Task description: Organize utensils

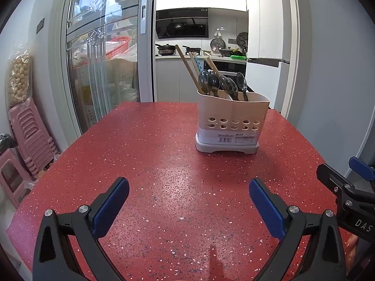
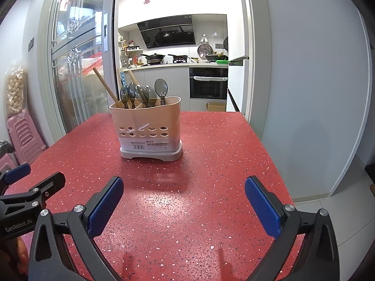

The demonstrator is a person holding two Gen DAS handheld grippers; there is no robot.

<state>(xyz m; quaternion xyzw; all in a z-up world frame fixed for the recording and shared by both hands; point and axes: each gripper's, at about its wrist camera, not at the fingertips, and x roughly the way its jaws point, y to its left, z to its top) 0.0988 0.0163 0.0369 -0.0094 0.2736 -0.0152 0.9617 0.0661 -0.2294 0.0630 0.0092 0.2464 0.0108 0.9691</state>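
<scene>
We have both grippers hovering low over the red speckled tabletop (image 1: pixel 164 164), side by side, nothing held. Our left gripper (image 1: pixel 188 196) has its blue-padded jaws spread wide, empty; our right gripper (image 2: pixel 184 194) likewise wide apart and empty. The beige plastic utensil holder with round holes and a grey base (image 1: pixel 230 121) stands upright on the table well ahead of both grippers, toward the far edge. Inside, dark translucent spoons (image 1: pixel 220 83) stand bowl-up and wooden chopsticks (image 1: pixel 187 66) lean left; which compartment each sits in we cannot tell exactly. A divider shows in the right wrist view. Stacked pink plastic stools (image 1: pixel 30 128) sit on the floor at left.
</scene>
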